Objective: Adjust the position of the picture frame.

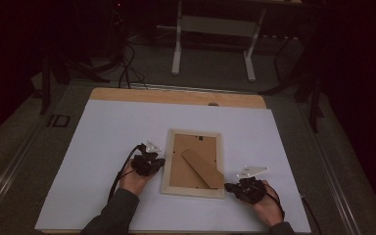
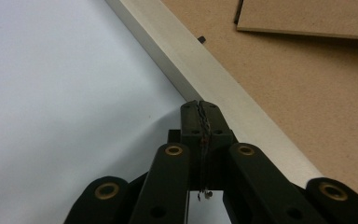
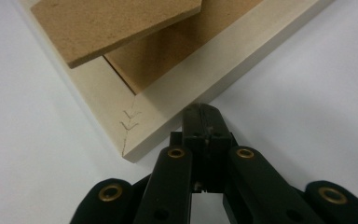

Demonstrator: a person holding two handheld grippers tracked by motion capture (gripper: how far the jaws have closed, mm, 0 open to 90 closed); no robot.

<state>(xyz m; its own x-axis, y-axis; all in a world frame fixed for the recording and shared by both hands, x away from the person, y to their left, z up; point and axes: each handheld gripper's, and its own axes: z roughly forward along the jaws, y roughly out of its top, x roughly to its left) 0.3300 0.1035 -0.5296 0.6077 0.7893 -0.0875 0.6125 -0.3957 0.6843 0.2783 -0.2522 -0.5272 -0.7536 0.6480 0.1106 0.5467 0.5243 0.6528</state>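
I see the pale wooden picture frame (image 1: 194,164) lying face-down at frame centre with its brown fibreboard stand (image 1: 203,168) up, left gripper (image 1: 150,164) and right gripper (image 1: 239,187) both empty, jaws pressed together, tips braced against opposite edges, likely to pin it.

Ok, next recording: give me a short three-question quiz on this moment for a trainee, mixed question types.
1. True or false: the picture frame lies face down on the white sheet.
2. Multiple choice: the jaws of the left gripper are A) wide open, B) shut with nothing between them, C) clamped on the frame.
3. Short answer: which part of the frame does the right gripper sit beside?

Key
1. True; the brown backing board and its stand flap face up.
2. B; its tips meet at the frame's left rail.
3. A near corner, where the mitre joint shows; its jaws are shut too.
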